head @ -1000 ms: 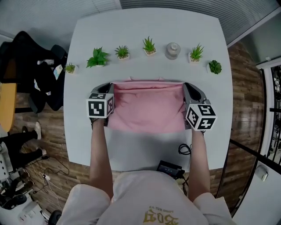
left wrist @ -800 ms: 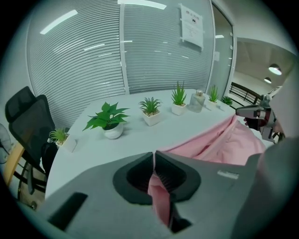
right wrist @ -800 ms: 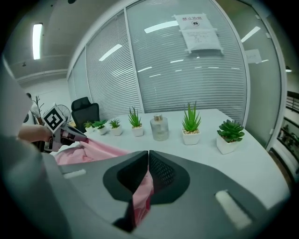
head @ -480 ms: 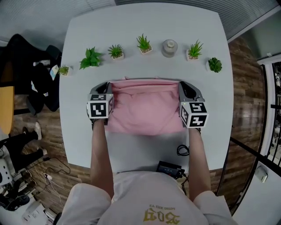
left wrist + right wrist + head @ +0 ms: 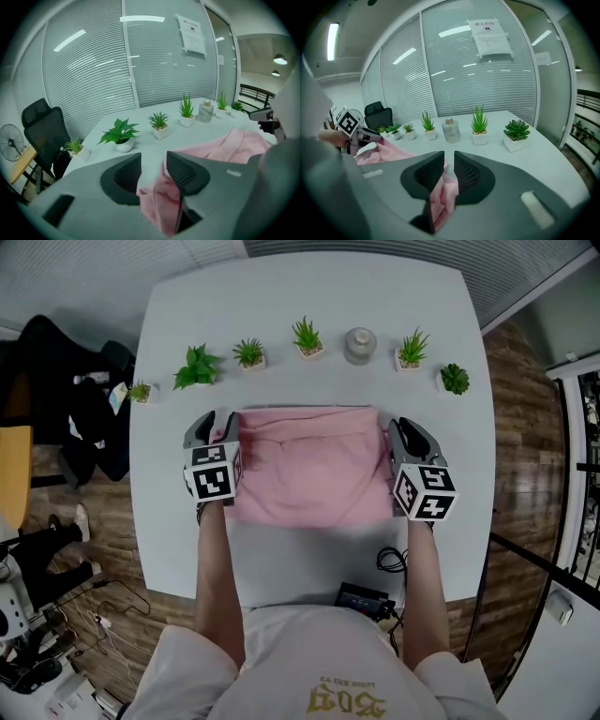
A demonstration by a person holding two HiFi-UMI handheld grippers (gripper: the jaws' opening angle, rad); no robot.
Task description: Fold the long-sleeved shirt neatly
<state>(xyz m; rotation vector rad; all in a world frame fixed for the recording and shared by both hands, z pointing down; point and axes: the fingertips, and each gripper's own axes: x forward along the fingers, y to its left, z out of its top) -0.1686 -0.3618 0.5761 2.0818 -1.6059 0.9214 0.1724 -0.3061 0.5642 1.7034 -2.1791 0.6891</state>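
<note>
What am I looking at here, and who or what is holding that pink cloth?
There is no robot: a person holds a left gripper and a right gripper. The head view looks down from a camera on the person's head, and the two gripper views come from a camera on each gripper. On the table lie a pink shirt, potted plants and a jar. Both grippers' fingers have just been opening, with shirt cloth loose between them, so nothing is gripped.

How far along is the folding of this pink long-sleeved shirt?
Done: the shirt lies as a compact rectangle, no sleeves showing. In hand: left tool and right tool, at its far corners, have just been opening, fabric between their jaws. Left: pull clear, perhaps one more fold.
</note>
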